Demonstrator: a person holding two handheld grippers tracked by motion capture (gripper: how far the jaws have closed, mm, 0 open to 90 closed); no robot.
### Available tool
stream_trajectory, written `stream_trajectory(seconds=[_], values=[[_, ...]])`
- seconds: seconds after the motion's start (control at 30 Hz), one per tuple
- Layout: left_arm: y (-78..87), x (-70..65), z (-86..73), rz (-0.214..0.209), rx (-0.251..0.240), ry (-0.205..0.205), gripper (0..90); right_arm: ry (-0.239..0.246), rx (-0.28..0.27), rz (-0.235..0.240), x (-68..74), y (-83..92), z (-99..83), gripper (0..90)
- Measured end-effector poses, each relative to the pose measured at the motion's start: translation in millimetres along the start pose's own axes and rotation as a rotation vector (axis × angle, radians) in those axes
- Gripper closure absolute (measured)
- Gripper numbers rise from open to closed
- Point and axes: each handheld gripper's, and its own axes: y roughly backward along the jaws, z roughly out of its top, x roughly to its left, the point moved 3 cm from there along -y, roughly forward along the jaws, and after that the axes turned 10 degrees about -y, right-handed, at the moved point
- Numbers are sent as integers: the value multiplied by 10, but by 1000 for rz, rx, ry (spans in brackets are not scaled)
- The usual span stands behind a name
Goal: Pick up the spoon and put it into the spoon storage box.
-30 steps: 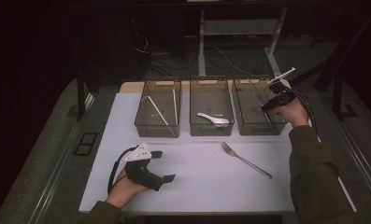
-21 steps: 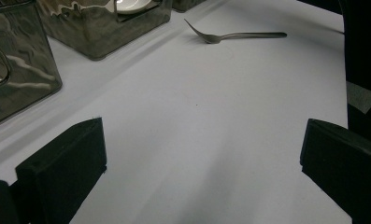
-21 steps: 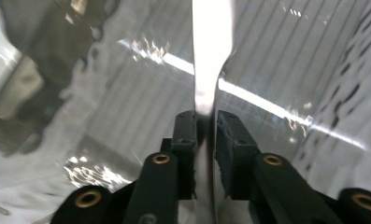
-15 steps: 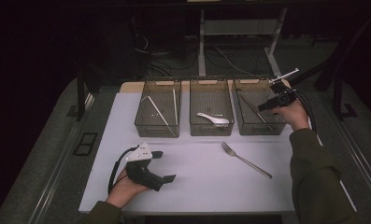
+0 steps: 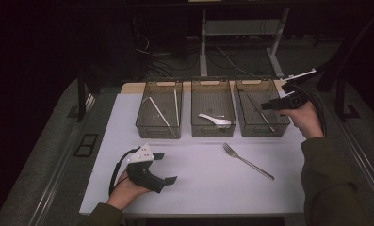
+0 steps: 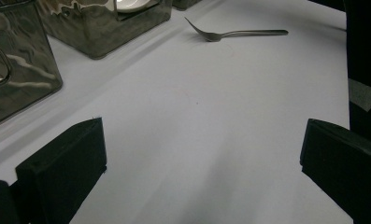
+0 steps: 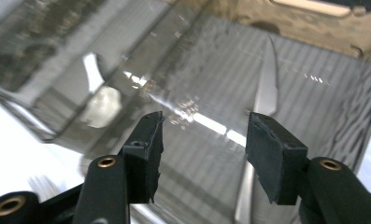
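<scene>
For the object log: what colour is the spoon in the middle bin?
White spoon; clearest in the high view.

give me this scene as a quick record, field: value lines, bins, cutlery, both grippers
work in hand: sorting cutlery into three clear bins
left bin: two chopsticks
middle bin: white spoon
right bin: knife lying inside
fork: loose on the white table, in front of the bins
right gripper: over the right bin, jaws have just been opening, nothing between them
left gripper: resting on the table, jaws wide open, holding nothing
</scene>
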Motion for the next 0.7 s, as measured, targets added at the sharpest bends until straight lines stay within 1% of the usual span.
stream_trajectory(seconds=[0.17, 0.27, 0.33, 0.5, 0.6, 0.7], values=[[8, 2, -9, 2, 4, -3, 0, 37, -45, 14, 83, 161, -76, 425], [12, 7, -11, 0, 8, -3, 0, 52, -65, 31, 129, 250, -134, 413], [15, 6, -10, 2, 5, -1, 0, 64, -59, 37, 157, 285, -181, 403], [19, 5, -10, 2, 3, 1, 0, 100, -89, 50, 230, 365, -321, 394], [19, 3, -9, 3, 4, 1, 0, 117, -105, 71, 274, 390, -427, 390], [14, 1, -10, 3, 4, 1, 0, 131, -107, 90, 317, 392, -539, 389]])
